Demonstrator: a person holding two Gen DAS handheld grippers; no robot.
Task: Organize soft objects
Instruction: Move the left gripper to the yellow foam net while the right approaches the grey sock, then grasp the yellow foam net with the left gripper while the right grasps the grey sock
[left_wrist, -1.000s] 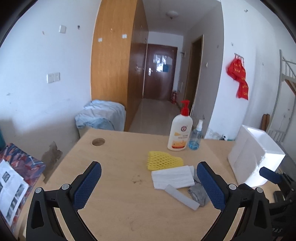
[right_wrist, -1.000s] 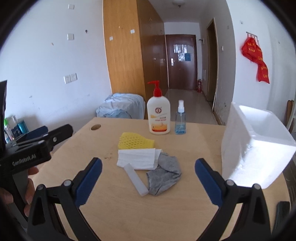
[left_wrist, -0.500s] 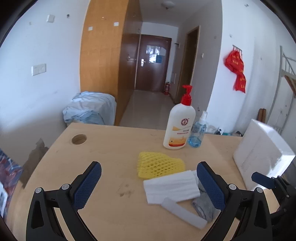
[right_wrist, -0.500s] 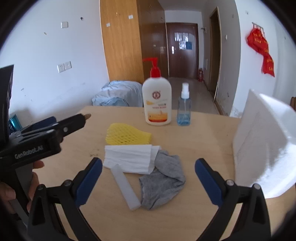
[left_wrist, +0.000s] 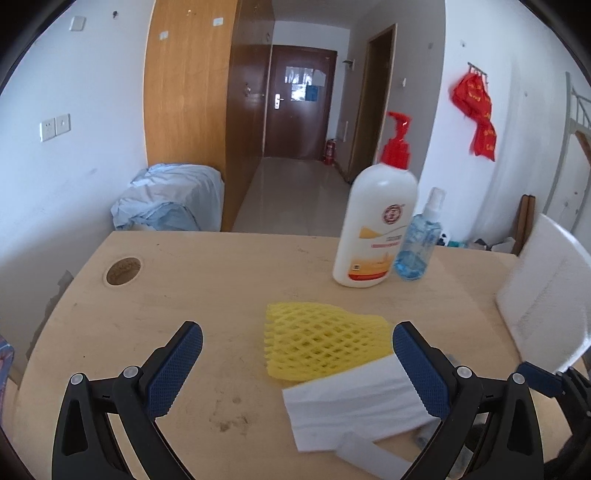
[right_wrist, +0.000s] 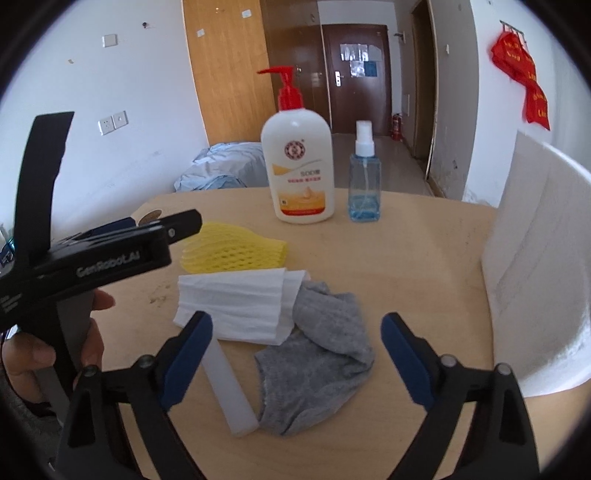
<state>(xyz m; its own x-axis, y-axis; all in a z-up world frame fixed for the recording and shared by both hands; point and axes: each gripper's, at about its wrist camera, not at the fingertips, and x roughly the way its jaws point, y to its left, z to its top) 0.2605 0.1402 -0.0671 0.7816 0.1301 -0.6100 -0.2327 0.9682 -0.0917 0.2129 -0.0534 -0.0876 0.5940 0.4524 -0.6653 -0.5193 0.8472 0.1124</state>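
Grey sock limp on counter, between right tongs, jaws closing, nothing pinched. Left tongs wide open, empty, over yellow net. Light, floppy things; pinch sock at bunched middle, net at its edge.

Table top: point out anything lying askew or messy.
The grey sock lies crumpled, one end tucked under the folded white sheet; a white foam strip lies slantwise against both. The two bottles stand upright, nothing spilled.
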